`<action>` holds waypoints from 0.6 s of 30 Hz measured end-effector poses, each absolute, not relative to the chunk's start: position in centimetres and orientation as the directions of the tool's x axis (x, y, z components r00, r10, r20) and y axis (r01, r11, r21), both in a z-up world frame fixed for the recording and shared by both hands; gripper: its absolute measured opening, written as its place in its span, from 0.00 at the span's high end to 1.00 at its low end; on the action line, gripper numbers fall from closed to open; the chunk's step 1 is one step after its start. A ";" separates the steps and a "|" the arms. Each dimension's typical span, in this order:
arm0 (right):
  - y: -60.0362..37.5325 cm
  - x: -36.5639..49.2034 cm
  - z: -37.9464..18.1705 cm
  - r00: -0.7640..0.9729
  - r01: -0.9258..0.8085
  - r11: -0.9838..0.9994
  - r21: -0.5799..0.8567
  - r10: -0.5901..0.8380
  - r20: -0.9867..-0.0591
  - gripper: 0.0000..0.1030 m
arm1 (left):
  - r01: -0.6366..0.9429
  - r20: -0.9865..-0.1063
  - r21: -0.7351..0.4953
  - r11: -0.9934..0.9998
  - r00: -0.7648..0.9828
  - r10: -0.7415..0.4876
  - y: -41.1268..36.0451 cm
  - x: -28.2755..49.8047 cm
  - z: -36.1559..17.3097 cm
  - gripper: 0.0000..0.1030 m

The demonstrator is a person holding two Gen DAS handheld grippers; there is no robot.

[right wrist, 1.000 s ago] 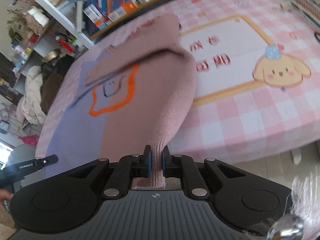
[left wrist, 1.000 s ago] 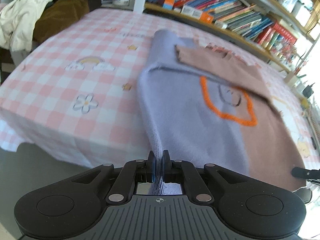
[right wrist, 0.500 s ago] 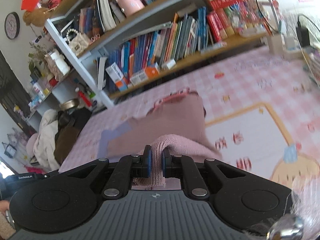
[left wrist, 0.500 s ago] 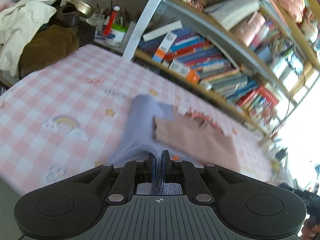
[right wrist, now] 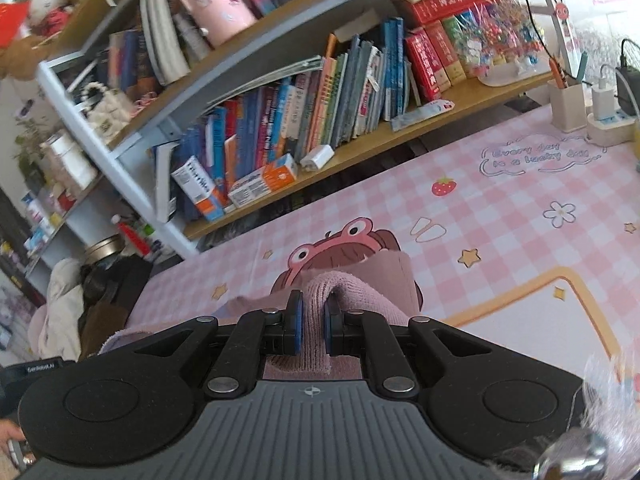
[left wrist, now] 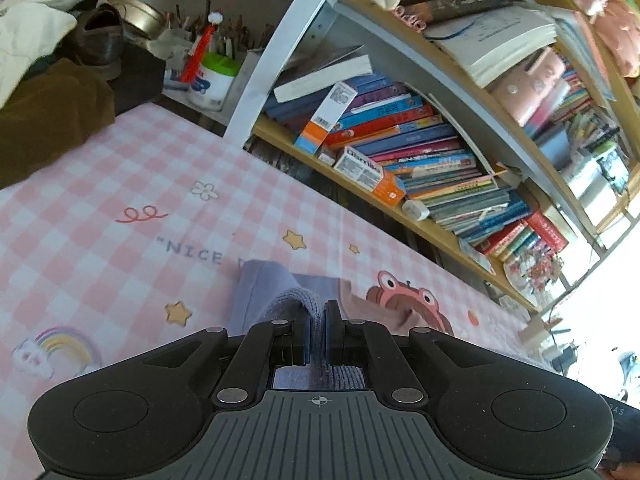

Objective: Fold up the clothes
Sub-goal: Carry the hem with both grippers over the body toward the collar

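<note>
Now both claws are clenched on the sweater's hem, left claw (left wrist: 318,330) on the lilac half, right claw (right wrist: 313,326) on the pink, the sweater (right wrist: 384,280) doubling over toward the far bench (left wrist: 100,216) edge.

My claws' black bodies hide most of the sweater (left wrist: 260,288); only its far folded edge shows. Upper bookshelf (right wrist: 224,8) items blur.

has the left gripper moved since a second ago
Yes. The left gripper, shut on the sweater, has gone toward the bookshelf, which now fills its view.
</note>
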State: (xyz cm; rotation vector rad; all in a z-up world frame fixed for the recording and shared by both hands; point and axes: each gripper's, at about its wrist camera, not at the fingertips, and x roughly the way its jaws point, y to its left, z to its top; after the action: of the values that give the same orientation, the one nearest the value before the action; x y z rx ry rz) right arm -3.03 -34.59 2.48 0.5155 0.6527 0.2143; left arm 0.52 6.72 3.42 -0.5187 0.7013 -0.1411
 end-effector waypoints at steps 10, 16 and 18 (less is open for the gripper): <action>-33.4 3.0 -0.5 0.734 0.043 0.863 0.504 0.315 -0.602 0.90 | -0.085 -0.669 -0.470 0.879 0.684 -0.291 7.0 6.0 -0.1 0.90; -33.6 3.9 -1.0 0.751 0.091 0.869 0.487 0.261 -0.606 0.84 | -0.052 -0.616 -0.527 0.848 0.711 -0.339 8.3 6.9 0.1 0.48; -33.9 3.8 -0.6 0.774 0.110 0.875 0.472 0.223 -0.593 0.64 | -0.047 -0.566 -0.521 0.852 0.767 -0.303 9.2 6.3 0.9 0.32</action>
State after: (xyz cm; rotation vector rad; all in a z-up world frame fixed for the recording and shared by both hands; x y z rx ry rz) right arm 3.77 -33.90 -0.55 0.5119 0.6909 0.0643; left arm 6.33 9.24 0.93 -0.5423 0.6908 -0.1467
